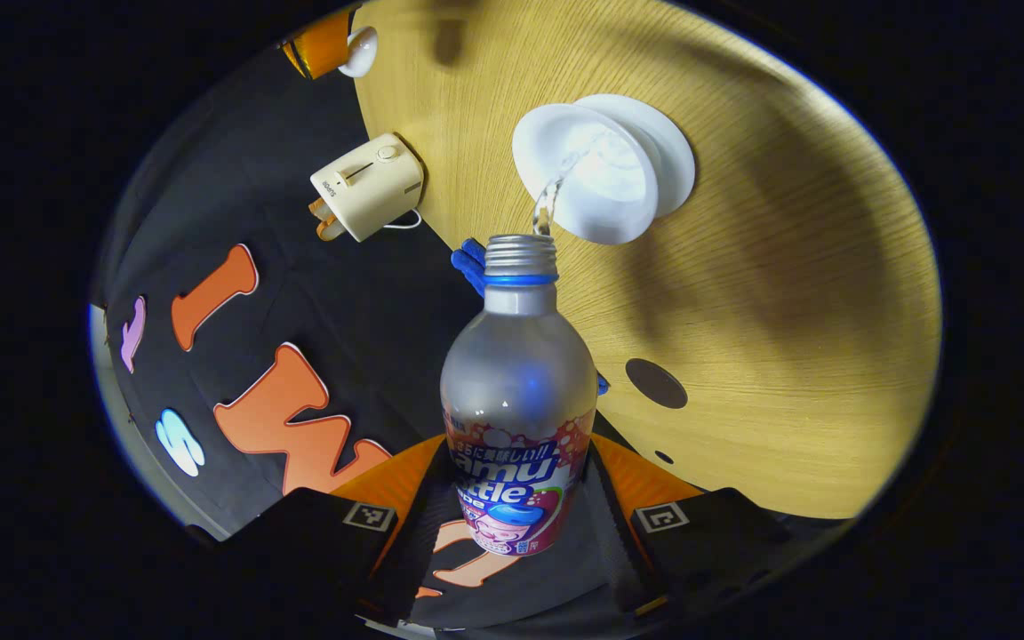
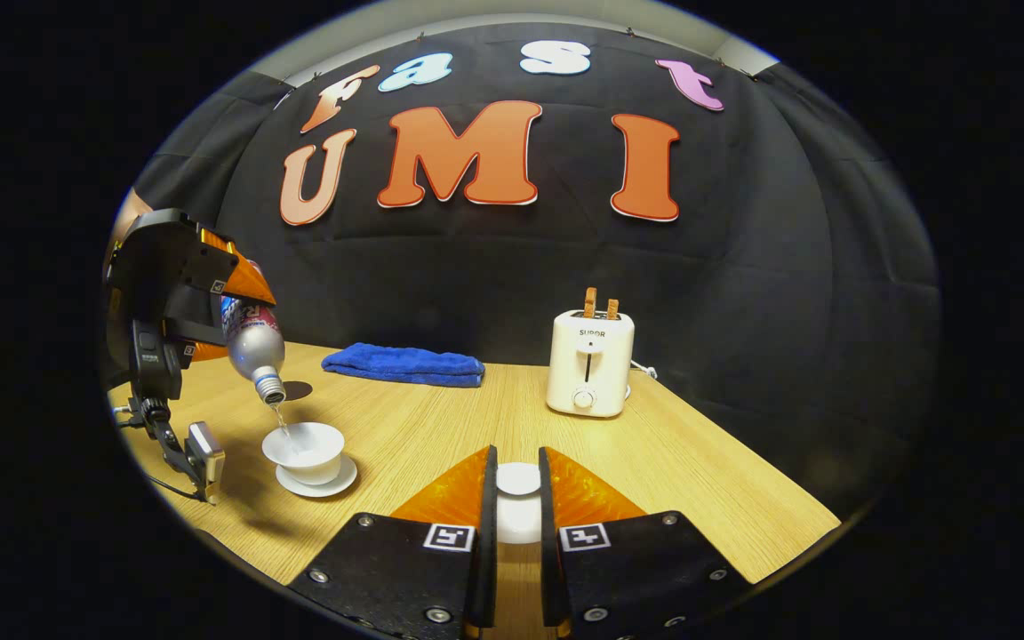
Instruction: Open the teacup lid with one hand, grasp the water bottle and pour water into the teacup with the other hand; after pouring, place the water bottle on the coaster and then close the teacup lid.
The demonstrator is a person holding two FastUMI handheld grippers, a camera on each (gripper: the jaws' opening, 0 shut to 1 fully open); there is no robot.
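My left gripper (image 1: 516,462) is shut on a silver water bottle (image 1: 516,382) with a colourful label. The uncapped bottle is tilted and a thin stream of water runs from its mouth into the white teacup (image 1: 596,173) on its saucer (image 1: 676,160). In the right gripper view the same bottle (image 2: 254,347) hangs neck-down over the teacup (image 2: 306,447), held by the left gripper (image 2: 210,298). My right gripper (image 2: 517,464) is shut on the white teacup lid (image 2: 518,484), low over the table. A dark round coaster (image 1: 656,383) lies near the bottle.
A cream toaster (image 2: 590,373) with two slices stands at the back of the wooden table (image 2: 699,480). A folded blue towel (image 2: 404,364) lies along the back edge. A small grey box on a cable (image 2: 206,453) hangs left of the cup.
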